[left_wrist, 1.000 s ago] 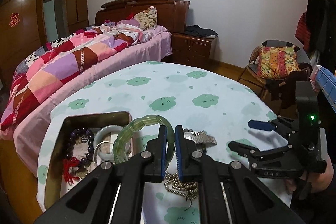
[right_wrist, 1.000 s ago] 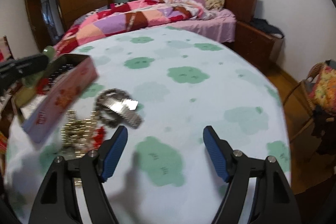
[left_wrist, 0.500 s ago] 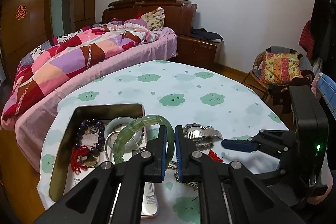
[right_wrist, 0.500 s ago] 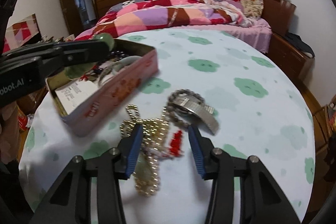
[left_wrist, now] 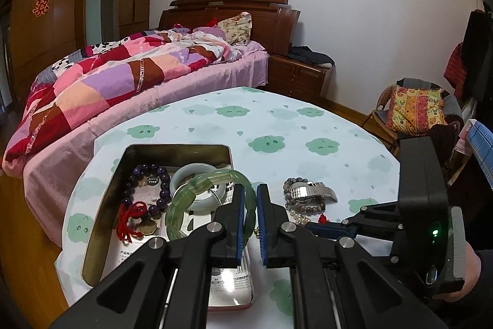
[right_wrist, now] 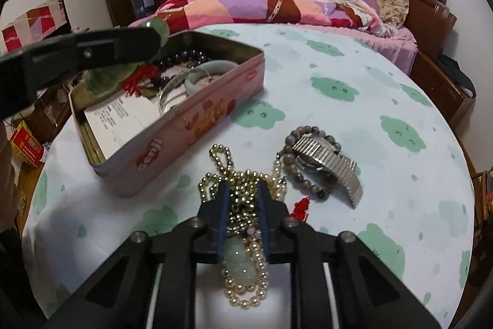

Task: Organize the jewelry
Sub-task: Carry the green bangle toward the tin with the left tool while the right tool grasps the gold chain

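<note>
Left wrist cam sits low behind its own fingers, looking across the round table [left_wrist: 277, 125] toward the bed [left_wrist: 129, 73]. Right wrist cam is close over the tabletop, facing the same bed [right_wrist: 277, 5]. Both catch the pink tin [left_wrist: 104, 205] [right_wrist: 197, 125] and the watch [left_wrist: 311, 191] [right_wrist: 326, 159].

Glossy translucent green bracelet [left_wrist: 212, 193]; dull metal tin [right_wrist: 197, 125]; brushed steel watch band [right_wrist: 329, 162]; matt cloth-covered desk [right_wrist: 369, 100].
</note>
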Demonstrator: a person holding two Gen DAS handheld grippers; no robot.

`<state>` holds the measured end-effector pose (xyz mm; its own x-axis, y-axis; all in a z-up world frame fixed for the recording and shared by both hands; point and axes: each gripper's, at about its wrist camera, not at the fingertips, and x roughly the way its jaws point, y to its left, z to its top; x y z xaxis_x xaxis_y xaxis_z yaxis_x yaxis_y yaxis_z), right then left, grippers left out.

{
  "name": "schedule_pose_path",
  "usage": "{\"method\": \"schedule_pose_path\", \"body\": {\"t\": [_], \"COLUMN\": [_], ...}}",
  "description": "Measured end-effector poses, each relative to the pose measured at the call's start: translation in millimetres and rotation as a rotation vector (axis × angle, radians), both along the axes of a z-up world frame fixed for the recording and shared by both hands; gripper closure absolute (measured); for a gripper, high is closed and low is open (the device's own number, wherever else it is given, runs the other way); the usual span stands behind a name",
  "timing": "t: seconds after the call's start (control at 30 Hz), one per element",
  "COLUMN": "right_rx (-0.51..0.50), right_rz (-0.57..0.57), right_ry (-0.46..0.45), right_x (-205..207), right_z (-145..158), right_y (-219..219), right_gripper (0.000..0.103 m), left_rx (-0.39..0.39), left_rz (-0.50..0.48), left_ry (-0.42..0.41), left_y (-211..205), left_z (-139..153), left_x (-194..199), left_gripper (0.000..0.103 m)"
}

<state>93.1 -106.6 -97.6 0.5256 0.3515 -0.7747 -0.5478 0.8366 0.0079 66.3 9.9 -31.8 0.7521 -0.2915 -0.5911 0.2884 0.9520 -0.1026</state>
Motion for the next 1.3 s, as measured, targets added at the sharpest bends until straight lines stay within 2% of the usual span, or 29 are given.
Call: {"method": "schedule_pose_path", "body": {"t": [0.27, 0.53, 0.83, 1.3], "right_rx": [-0.012, 0.068, 0.129, 0.143], "right_rz": [0.015, -0.022, -0.05, -0.058], "right_ry": [0.004, -0.007, -0.08, -0.159], "right_x": [-1.7, -3.0, -8.5, -6.1], "right_z": [-1.3, 6.3, 36.7, 71.0], "right_y": [3.1, -9.4, -20.4, -21.4], "right_gripper": [0.091, 0.091, 0.091, 0.091], "left_rx": [-0.033, -0.001, 0.015, 0.058], "left_rz": [0.012, 0.017, 0.007, 0.025], "left_ry": [-0.004, -0.01, -0.014, -0.065], "left_y": [13.6, 9.0, 5.7, 23.2], "left_z": [1.6, 11.5, 20.1, 40.2], "left_x": [-0.3, -4.7, -6.6, -9.6], "left_gripper": [0.096, 0.096, 0.096, 0.096]}}
